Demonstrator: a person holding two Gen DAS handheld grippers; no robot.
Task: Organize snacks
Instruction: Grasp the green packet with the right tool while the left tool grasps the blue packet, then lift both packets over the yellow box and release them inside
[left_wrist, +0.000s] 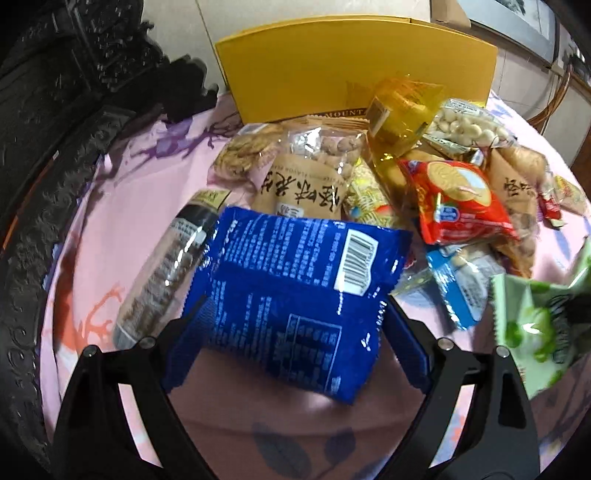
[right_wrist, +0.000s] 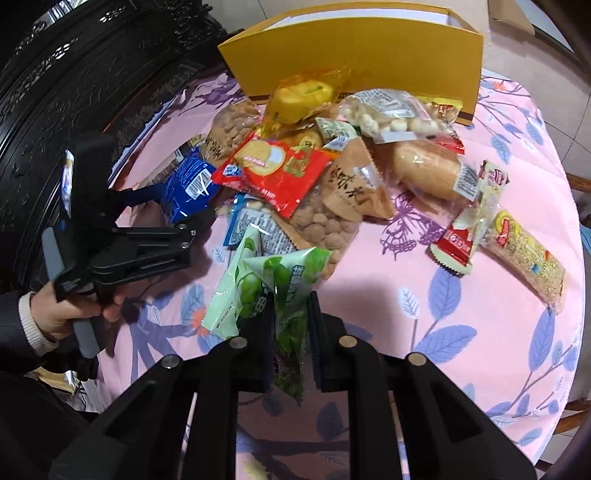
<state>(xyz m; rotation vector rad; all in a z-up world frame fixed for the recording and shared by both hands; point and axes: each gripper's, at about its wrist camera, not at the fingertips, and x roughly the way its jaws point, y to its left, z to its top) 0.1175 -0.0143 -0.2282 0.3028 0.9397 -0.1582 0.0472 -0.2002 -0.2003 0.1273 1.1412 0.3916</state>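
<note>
Holding a green packet (right_wrist: 258, 291), the right gripper (right_wrist: 291, 332) has its jaws pinched tight on the wrapper, which sticks up crumpled between them. The left gripper (left_wrist: 291, 321) has its jaws wide, one on each side of a blue packet (left_wrist: 295, 291) that lies on the bench (right_wrist: 461, 295); whether they touch it is hard to tell. From the right camera, a hand (right_wrist: 62, 314) grips the left gripper's handle at nine o'clock. The snack pile sits in the middle of the pink leafy cloth, with a red biscuit packet (right_wrist: 273, 166) on top and a bag of brown nuts (right_wrist: 332, 218) just under it. A yellow box (right_wrist: 351, 62) stands at twelve o'clock behind the pile. A long yellow bar (right_wrist: 528, 254) lies apart at three o'clock.
</note>
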